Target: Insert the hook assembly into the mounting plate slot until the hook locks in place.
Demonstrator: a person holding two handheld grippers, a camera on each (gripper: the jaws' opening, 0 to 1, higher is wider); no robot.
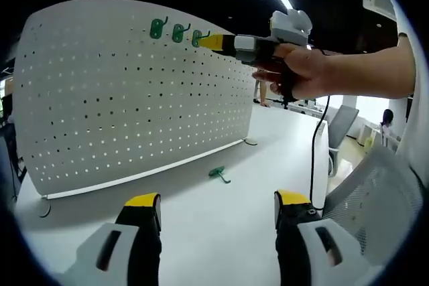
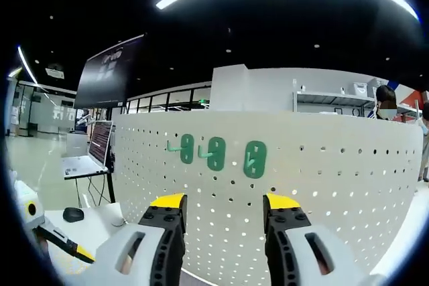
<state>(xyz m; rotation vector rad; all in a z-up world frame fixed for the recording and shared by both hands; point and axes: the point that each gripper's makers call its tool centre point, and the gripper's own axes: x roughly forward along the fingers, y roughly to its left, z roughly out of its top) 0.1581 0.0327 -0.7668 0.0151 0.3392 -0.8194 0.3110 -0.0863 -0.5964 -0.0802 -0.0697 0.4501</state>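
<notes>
Right now, working from the left, my left gripper (image 1: pixel 218 209) hangs low over the white worktop (image 1: pixel 221 232) with its jaws spread wide and nothing between them. Ahead of it stands the perforated mounting plate (image 1: pixel 134 92), upright along the far side of the worktop. Three green hooks sit in a row near the plate's top edge; in the right gripper view I read them as the left hook (image 2: pixel 186 148), the middle hook (image 2: pixel 215 153) and the right hook (image 2: pixel 255 159), all seated against the panel. One loose hook (image 1: pixel 219 174) lies flat on the worktop just in front of the plate's bottom edge, towards its right end.

Further right, my right gripper (image 2: pixel 224 207) is up at the plate's top edge, its yellow tips close below the row. Its jaws stand apart and hold nothing. In the left gripper view its tip looks to be at or touching the right hook, though I cannot tell contact for certain.

My worry is the withdrawal: if that last hook is not fully locked, pulling the right gripper back could drag it out or knock a neighbour. The freestanding plate could also shift if I push on it. The loose hook sits well apart from either gripper, so a careless sweep could send it off the worktop.
</notes>
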